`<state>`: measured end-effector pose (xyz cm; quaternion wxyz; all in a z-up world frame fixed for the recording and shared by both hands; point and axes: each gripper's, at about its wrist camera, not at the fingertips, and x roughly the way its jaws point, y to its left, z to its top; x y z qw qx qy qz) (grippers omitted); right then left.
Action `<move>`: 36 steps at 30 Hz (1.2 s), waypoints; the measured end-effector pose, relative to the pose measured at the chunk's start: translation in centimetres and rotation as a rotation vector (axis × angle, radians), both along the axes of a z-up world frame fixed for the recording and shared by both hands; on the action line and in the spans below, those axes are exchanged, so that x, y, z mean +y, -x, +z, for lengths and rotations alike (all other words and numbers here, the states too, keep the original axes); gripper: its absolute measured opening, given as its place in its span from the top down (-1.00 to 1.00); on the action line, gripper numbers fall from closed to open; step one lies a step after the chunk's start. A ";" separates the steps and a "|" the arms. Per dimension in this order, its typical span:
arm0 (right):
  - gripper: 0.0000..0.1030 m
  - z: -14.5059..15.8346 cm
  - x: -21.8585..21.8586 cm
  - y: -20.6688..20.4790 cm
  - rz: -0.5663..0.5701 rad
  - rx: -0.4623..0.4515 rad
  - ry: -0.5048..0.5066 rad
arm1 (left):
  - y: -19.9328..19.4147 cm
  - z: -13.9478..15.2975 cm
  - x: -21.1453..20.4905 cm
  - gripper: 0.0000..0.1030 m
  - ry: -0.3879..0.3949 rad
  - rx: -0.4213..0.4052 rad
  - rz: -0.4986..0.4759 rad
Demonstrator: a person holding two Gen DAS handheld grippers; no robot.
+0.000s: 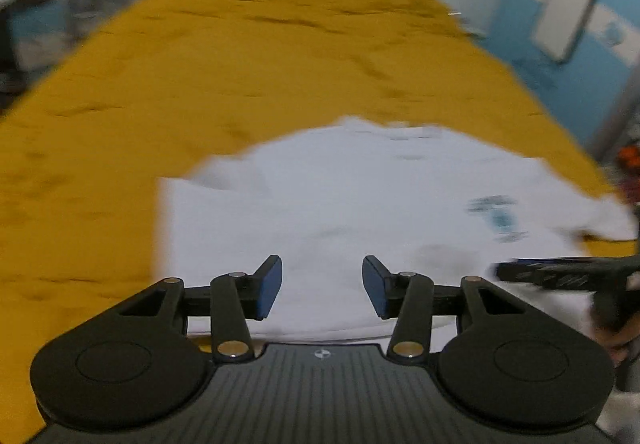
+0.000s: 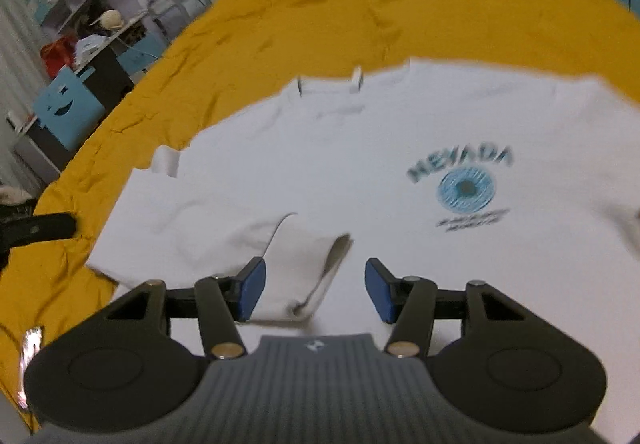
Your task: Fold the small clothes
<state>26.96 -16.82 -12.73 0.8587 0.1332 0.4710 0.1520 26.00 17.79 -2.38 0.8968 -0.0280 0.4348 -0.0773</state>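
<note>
Just one white shirt (image 2: 360,147), two parted grippers (image 1: 322,286) (image 2: 315,286)

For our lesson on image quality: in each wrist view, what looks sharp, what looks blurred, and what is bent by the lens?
Left wrist view: left gripper sharp, white T-shirt and yellow cover motion-smeared. Right wrist view: right gripper crisp, print slightly smeared, cover edges bowed.

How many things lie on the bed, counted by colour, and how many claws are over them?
White: 1, the T-shirt
Yellow: 1, the bedspread under it
Black claws with blue pads: 2, the left claw and the right claw, both open with nothing between the pads
Total: 4
</note>
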 end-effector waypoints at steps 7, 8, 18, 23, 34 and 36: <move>0.38 -5.2 0.4 -3.4 -0.113 0.202 -0.109 | 1.3 -2.5 5.6 -0.07 0.048 0.062 0.109; 0.91 -5.1 1.0 -3.6 -0.098 0.200 -0.102 | 1.4 -3.3 5.9 -0.07 0.065 0.075 0.109; 1.00 8.4 6.4 -6.8 0.080 -0.143 -0.112 | 1.4 -8.9 3.7 -0.07 0.145 0.137 0.136; 1.00 16.3 8.2 -8.7 0.140 -0.282 -0.130 | -0.6 -10.1 3.3 -0.07 0.157 0.115 0.207; 1.00 21.3 -1.6 -11.3 -0.035 -0.360 -0.025 | -3.2 -11.5 2.0 0.58 0.100 0.096 0.267; 1.00 19.2 -4.8 -11.7 -0.096 -0.315 0.011 | -3.2 -11.7 1.7 0.58 0.085 0.095 0.265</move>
